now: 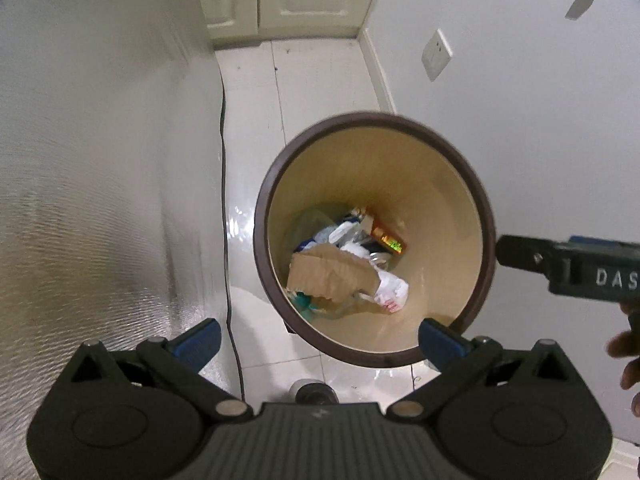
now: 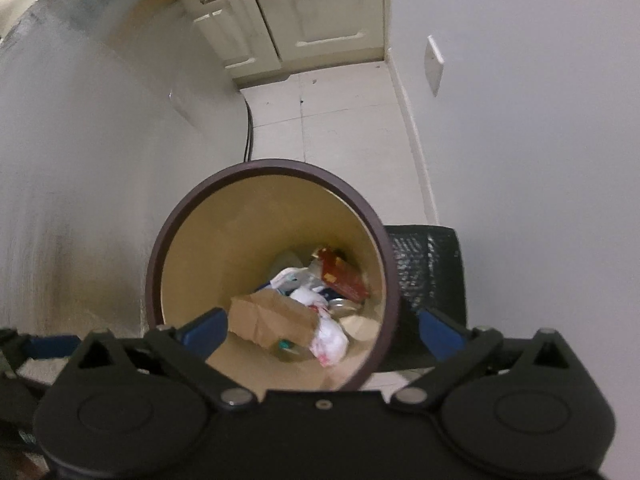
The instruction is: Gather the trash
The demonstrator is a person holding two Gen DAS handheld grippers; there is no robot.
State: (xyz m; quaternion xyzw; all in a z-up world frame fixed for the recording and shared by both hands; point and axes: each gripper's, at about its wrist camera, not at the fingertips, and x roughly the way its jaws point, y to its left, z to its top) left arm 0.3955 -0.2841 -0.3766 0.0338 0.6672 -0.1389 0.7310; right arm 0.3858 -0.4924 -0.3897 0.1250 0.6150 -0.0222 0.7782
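Below:
- Trash bin (image 1: 472,184), brown rim, cream inside, stood on the tiled floor (image 1: 256,92) near the wall.
- Trash inside: torn cardboard (image 1: 332,274), white crumpled bag (image 1: 390,290), red packet (image 2: 344,276).
- Left tongs (image 1: 318,338) were spread wide, empty.
- Right tongs (image 2: 322,330) were spread wide, empty, above the bin.

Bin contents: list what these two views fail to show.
- Bin floor: both views, buried under cardboard and wrappers.
- Red box label: right view, blurred and too small.
- Black object beside the bin: right view, rim hides its near side.
- Round object on the floor: left view, gripper body covers it.
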